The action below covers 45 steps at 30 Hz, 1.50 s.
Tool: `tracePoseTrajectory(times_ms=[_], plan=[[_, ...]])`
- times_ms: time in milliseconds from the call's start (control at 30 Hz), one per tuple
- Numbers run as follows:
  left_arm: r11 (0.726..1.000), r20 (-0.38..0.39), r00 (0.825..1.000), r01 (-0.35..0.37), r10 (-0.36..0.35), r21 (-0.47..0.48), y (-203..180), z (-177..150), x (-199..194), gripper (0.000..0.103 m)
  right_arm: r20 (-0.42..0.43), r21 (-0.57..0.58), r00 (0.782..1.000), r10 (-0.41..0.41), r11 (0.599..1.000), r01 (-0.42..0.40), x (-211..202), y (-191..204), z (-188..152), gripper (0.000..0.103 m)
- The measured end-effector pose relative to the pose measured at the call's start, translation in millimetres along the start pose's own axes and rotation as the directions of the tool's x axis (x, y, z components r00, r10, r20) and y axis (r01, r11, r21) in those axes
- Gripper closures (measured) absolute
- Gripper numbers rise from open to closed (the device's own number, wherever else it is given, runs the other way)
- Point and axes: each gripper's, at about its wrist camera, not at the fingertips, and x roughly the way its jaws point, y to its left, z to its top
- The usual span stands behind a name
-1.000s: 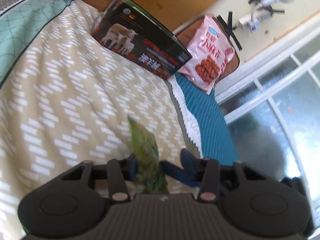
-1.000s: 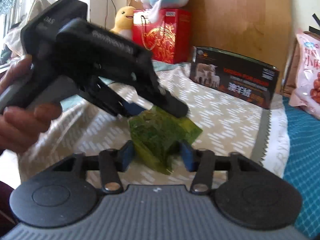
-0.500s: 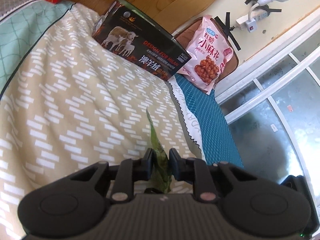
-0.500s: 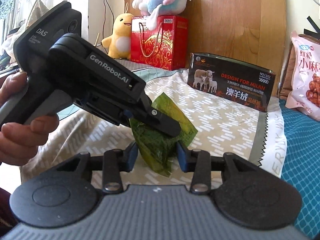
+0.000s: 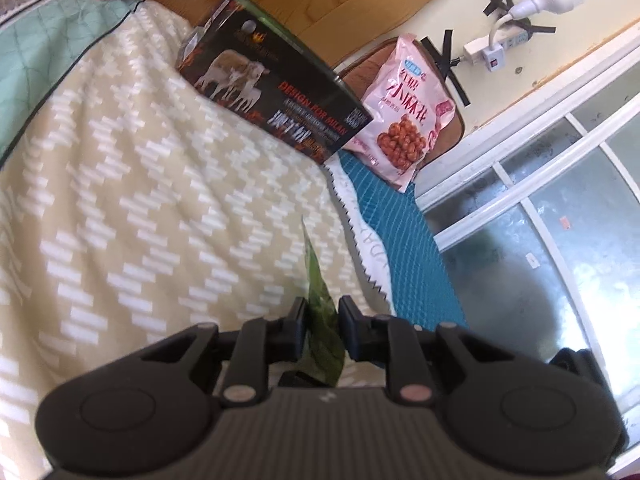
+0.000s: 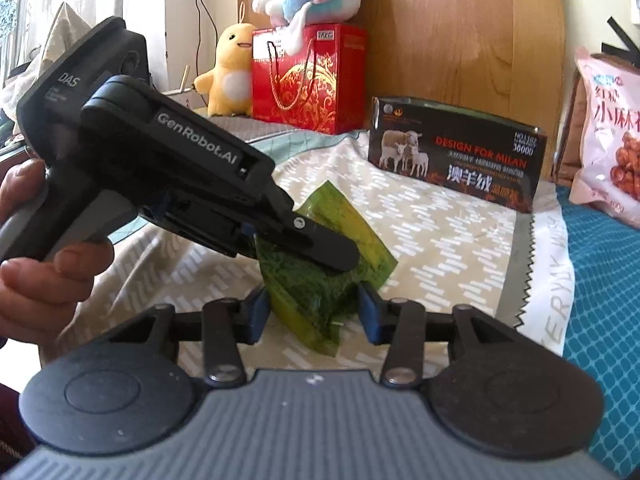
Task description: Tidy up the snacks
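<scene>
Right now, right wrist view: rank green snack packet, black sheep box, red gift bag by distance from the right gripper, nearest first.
1. green snack packet: between the right gripper fingers, centre.
2. black sheep box: right of centre, upright on the blanket.
3. red gift bag: back, against the wooden board, left of the box.

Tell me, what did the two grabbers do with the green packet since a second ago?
The left gripper closed its jaws onto the crinkly green snack packet, pinching its edge. The right gripper, which had the packet between its jaws, is now opening them, though the packet still sits between them. The black sheep-picture box, pink snack bag and beige patterned blanket stayed put.
</scene>
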Motion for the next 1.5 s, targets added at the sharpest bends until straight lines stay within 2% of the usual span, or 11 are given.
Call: tracePoseTrajectory(times_ms=[200,433,667,733,767,833,967,1100,1167,1300,1500], plan=[[0.995,0.033,0.999,0.000,-0.003,0.098,-26,42,2,0.085,0.100,-0.025,0.994,-0.050,0.998,0.052,2,-11,25,0.056],[0.976,0.090,0.996,-0.002,-0.017,0.216,-56,126,35,0.084,0.202,-0.039,0.971,-0.124,0.990,0.135,28,-60,80,0.056],[0.978,0.078,0.997,-0.019,0.003,0.209,-43,202,106,0.084,0.174,-0.023,0.968,-0.182,0.982,0.188,87,-130,126,0.056],[0.979,0.070,0.997,-0.053,0.040,0.199,-35,210,124,0.083,0.143,-0.014,0.972,-0.184,0.982,0.188,103,-145,129,0.055],[0.977,0.065,0.995,-0.085,0.073,0.197,-30,212,132,0.078,0.141,-0.009,0.972,-0.190,0.981,0.193,106,-149,128,0.054],[0.976,0.066,0.990,-0.132,0.122,0.176,-21,212,140,0.074,0.137,-0.011,0.971,-0.198,0.979,0.201,108,-152,125,0.049],[0.975,0.110,0.984,-0.157,0.141,0.155,-17,206,127,0.070,0.184,0.026,0.960,-0.213,0.977,0.212,91,-152,110,0.044],[0.959,0.228,0.958,-0.218,0.175,0.180,-38,195,87,0.060,0.203,0.094,0.960,-0.193,0.980,0.177,67,-143,95,0.044],[0.949,0.267,0.944,-0.249,0.193,0.196,-49,187,70,0.059,0.207,0.137,0.960,-0.187,0.977,0.161,53,-135,84,0.040],[0.926,0.300,0.926,-0.303,0.230,0.226,-68,153,41,0.056,0.194,0.259,0.967,-0.163,0.960,0.109,34,-120,61,0.036],[0.874,0.295,0.893,-0.416,0.340,0.253,-75,81,26,0.052,0.169,0.366,0.967,-0.192,0.923,0.119,8,-87,27,0.034]])
